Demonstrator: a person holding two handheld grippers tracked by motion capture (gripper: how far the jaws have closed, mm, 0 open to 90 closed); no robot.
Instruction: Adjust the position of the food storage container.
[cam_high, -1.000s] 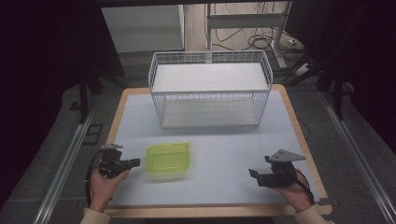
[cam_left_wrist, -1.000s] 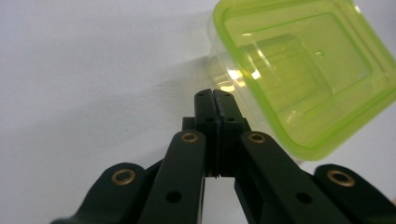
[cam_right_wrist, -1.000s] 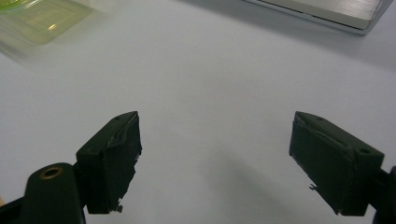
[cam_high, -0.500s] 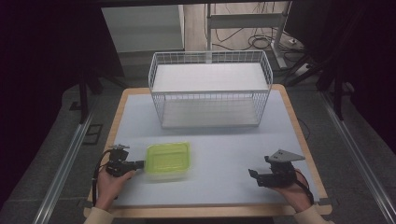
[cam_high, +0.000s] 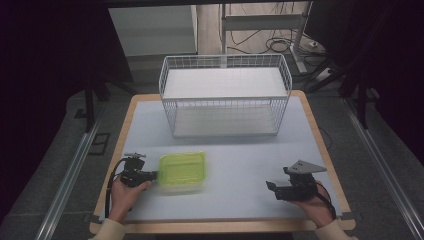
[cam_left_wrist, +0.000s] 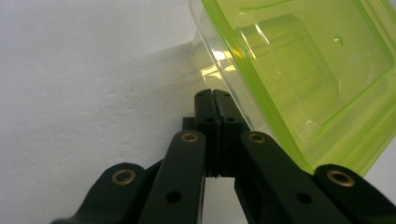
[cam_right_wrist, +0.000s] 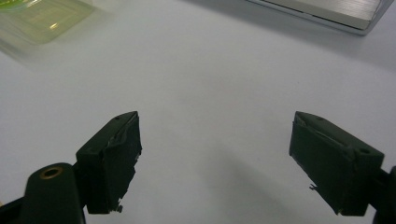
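A lime-green clear plastic container (cam_high: 182, 170) lies on the white table top (cam_high: 250, 155) at the front left, slightly blurred. My left gripper (cam_high: 153, 175) is shut, jaws pressed together with nothing between them, and its tips touch the container's left side. In the left gripper view the shut tips (cam_left_wrist: 213, 93) rest against the container's clear wall (cam_left_wrist: 303, 70), which looks tilted. At the front right my right gripper (cam_high: 270, 186) hovers low over the table, away from the container. In its own view the right gripper (cam_right_wrist: 215, 140) stands wide open over bare table, with the container (cam_right_wrist: 42, 18) far off at top left.
A white wire basket (cam_high: 225, 107) stands across the back middle of the table; its base edge (cam_right_wrist: 327, 11) shows at top right in the right gripper view. The table's wooden rim (cam_high: 327, 150) runs along the right side. Dark floor and metal rails surround the table.
My left gripper has moved right and slightly down, up to the container's left edge, and the container now looks blurred and nudged. The right gripper has stayed put.
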